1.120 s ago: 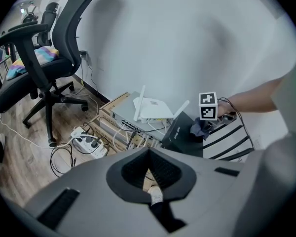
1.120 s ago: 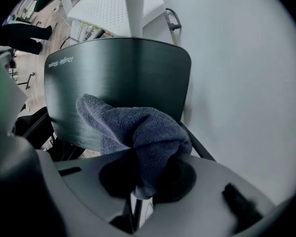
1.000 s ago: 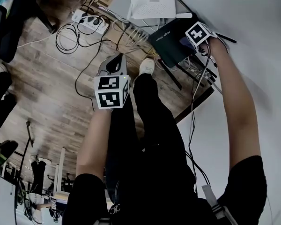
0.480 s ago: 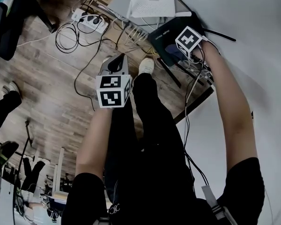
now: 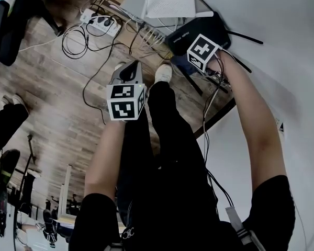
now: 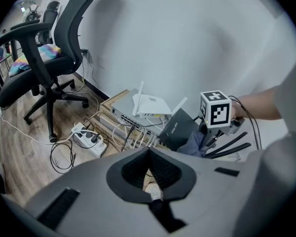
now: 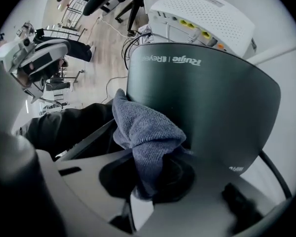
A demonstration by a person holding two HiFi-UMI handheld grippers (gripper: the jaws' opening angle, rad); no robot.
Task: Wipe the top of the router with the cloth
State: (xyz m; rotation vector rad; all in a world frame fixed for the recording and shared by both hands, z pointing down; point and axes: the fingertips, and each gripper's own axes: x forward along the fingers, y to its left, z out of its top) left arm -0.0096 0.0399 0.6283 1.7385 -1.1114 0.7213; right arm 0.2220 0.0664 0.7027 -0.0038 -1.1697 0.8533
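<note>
Router (image 7: 202, 102) – flat dark-grey slab, matt, rounded corners – sits tilted among cabled network gear by the white wall. Its logo edge faces the white perforated box (image 7: 202, 19); its black rod antennas (image 6: 232, 147) trail the opposite way. Cloth (image 7: 145, 132), grey-blue knit, bunched, lies against the router's top near one corner, pinched in the right gripper (image 7: 155, 179). Left gripper (image 6: 150, 181) is well apart over the wood floor – closed, holding nothing.

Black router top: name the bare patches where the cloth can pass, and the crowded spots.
Bare: the top of the black router, from the cloth in the right tool out to the logo edge and the right rim. Crowded: beyond the logo edge, where the white router and tangled cables sit.
</note>
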